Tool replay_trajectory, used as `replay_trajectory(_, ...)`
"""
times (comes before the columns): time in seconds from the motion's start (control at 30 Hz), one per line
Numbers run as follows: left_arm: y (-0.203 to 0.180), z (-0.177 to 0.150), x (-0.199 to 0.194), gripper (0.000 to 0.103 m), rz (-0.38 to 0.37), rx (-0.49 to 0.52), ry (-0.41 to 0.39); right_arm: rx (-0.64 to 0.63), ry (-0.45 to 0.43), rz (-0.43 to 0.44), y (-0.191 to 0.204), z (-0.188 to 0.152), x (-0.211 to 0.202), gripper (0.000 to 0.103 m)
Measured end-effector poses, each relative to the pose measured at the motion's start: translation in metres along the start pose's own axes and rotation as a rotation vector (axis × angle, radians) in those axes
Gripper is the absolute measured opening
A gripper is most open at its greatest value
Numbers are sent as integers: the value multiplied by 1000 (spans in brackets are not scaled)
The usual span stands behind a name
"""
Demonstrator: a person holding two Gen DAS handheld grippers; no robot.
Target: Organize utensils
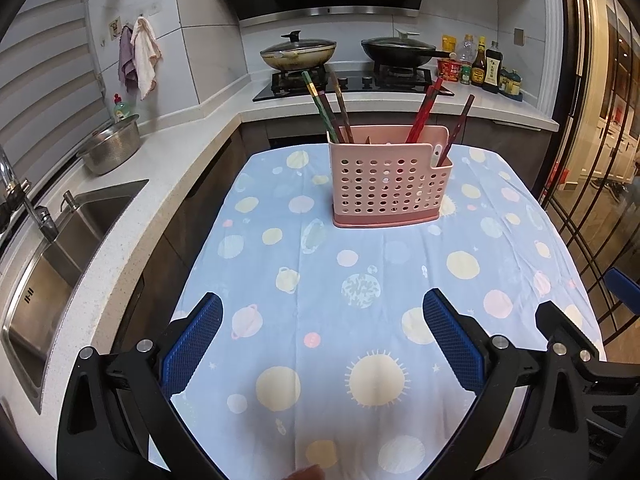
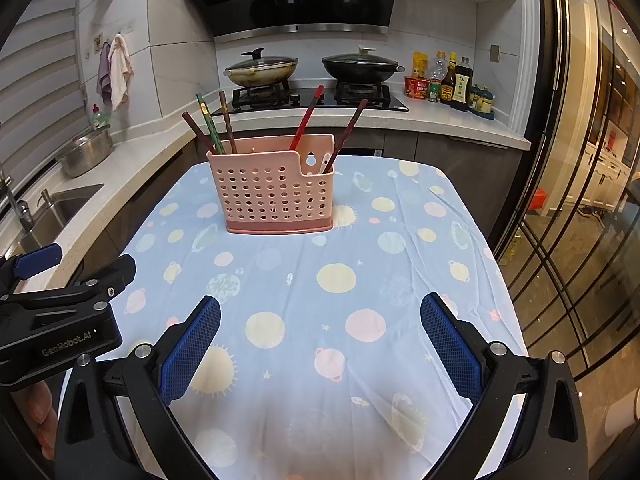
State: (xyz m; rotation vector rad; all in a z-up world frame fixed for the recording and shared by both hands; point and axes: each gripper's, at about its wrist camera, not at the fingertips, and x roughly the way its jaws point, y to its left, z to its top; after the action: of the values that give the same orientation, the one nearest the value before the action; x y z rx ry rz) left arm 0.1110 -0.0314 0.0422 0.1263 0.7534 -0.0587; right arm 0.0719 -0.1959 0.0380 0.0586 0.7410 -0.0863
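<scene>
Left gripper [image 1: 322,338]: jaws spread, empty, hovering over the planet-print tablecloth [image 1: 400,264]; right gripper [image 2: 320,342]: likewise spread and empty, just beside it. Pink perforated utensil holder [image 2: 274,192]: upright at the table's far middle, chopsticks [image 2: 208,126] leaning in its left section, a red pair [image 2: 306,118] and a dark one [image 2: 352,126] toward the right. Step, as judged: sorting apparently finished or not begun; any next move calls for reaching forward to one stick's exposed top.
</scene>
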Motion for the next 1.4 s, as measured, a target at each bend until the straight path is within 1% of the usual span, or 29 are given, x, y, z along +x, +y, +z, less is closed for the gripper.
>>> replay_trajectory(0.13, -1, 0, -2, 96, 6, 1, -12, 1, 1, 0, -1, 0, 0, 96)
replay_trajectory(0.67, 0, -1, -4, 96, 10, 0, -19, 4, 5, 1, 1, -2, 0, 96)
replay_trajectory(1.4, 0, -1, -2, 96, 15, -5, -13, 5, 11, -1, 2, -3, 2, 96)
